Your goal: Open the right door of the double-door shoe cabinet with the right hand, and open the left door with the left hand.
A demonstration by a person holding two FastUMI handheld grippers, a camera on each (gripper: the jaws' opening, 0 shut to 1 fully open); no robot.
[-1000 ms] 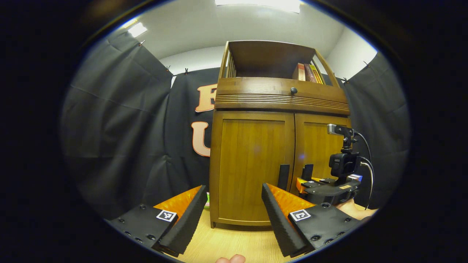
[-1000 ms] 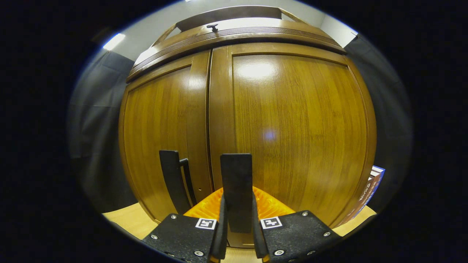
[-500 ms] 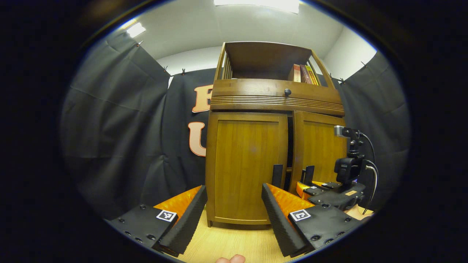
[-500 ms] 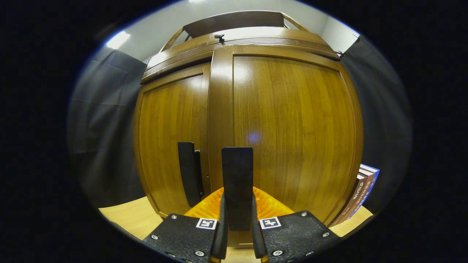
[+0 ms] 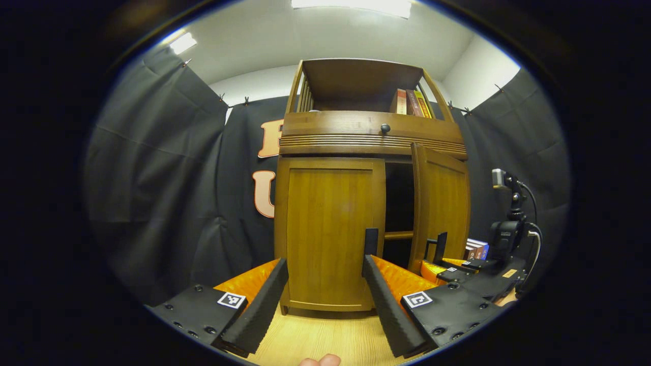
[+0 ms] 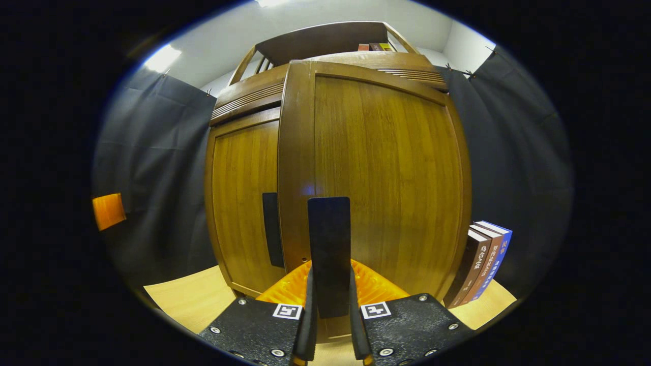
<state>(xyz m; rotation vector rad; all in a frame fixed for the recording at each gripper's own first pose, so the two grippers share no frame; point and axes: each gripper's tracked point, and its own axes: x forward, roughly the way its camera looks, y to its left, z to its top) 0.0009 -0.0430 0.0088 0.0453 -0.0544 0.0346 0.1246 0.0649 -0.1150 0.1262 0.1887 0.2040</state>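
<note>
Books point(image 6: 485, 259) stand beside cabinet's right door point(image 6: 376, 178), partly swung out.

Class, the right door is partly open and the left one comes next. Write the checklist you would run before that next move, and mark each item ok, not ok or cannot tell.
1. Right gripper shut on the right door handle: ok, both fingers press its sides.
2. Right door swung clear of the frame: ok, a dark gap shows beside it.
3. Left door shut and untouched: ok.
4. Left gripper open for a grasp: ok, fingers wide apart.
5. Left gripper lined up on the left door handle: not ok, it hangs back and the handle sits toward its right finger.
6. Books beside the cabinet clear of the right door's swing: cannot tell.
</note>
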